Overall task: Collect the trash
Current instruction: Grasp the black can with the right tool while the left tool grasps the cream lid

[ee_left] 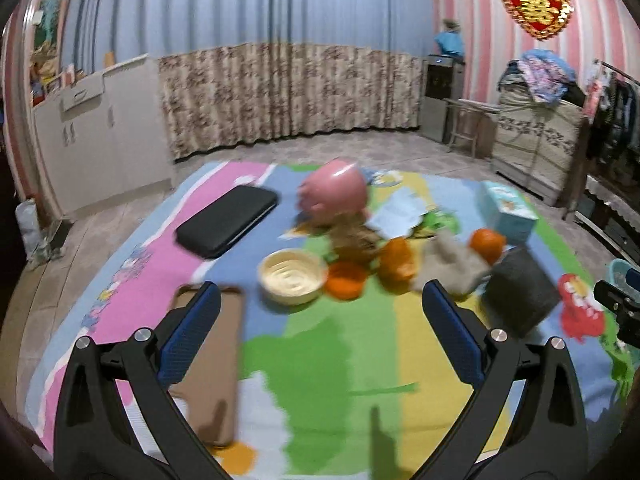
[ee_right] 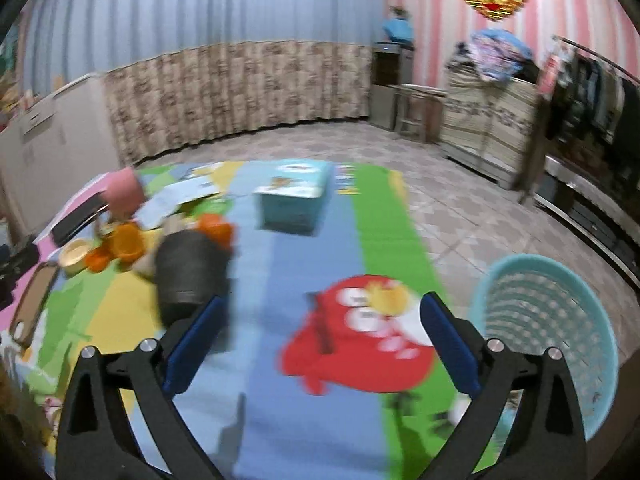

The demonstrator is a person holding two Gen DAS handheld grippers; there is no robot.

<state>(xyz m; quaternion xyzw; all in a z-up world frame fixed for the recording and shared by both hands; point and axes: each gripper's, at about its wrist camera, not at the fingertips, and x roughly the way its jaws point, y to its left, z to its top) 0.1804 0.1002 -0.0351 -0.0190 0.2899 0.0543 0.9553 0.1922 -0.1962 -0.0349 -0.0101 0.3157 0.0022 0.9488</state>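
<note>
Trash lies clustered on a colourful play mat (ee_left: 352, 352): orange peel pieces (ee_left: 394, 260), a crumpled grey wad (ee_left: 452, 264), brown scraps (ee_left: 354, 236) and torn paper (ee_left: 396, 210). A cream bowl (ee_left: 290, 276) and a pink bowl (ee_left: 334, 194) sit among them. My left gripper (ee_left: 320, 312) hovers open over the mat, short of the cream bowl, with nothing between its fingers. In the right wrist view my right gripper (ee_right: 320, 328) is open and empty above the mat's red bird print (ee_right: 360, 348). A teal mesh basket (ee_right: 548, 332) stands on the floor just right of it.
A dark cylinder (ee_left: 520, 292) lies near the peels, seen also as the dark cylinder (ee_right: 188, 272) left of my right gripper. A teal tissue box (ee_right: 294, 196), a black case (ee_left: 226, 220) and a brown phone case (ee_left: 212, 360) rest on the mat. Cabinets, curtain and furniture ring the room.
</note>
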